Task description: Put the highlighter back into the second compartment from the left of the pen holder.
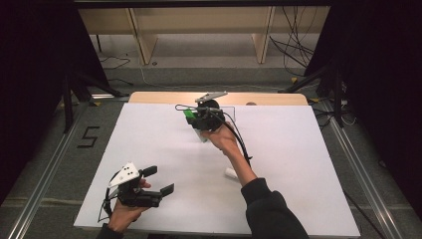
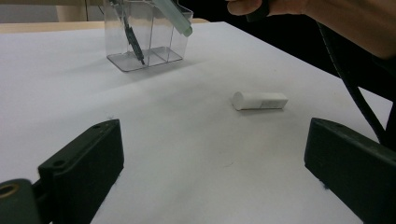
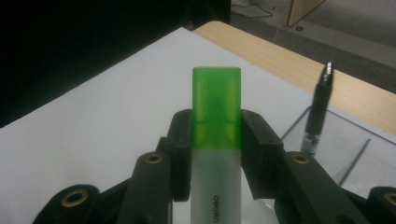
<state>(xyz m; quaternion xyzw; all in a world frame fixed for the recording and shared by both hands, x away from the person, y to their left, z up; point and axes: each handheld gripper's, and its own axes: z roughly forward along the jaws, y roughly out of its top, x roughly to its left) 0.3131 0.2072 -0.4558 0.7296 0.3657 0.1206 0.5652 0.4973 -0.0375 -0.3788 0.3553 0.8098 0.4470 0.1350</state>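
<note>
Right gripper view: right gripper (image 3: 215, 154) clamps highlighter (image 3: 217, 140) (lower barrel cut off); left gripper (image 2: 210, 172) gapes.

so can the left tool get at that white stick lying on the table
Probably yes. The left tool is open and holds nothing, and the white stick lies loose on bare table ahead of it, with nothing between them. The right forearm hangs close above it.

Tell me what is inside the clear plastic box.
Inside the clear plastic box stands a dark pen, leaning in one compartment. A highlighter's end dips in at its top; the divider blurs the far compartments.
</note>
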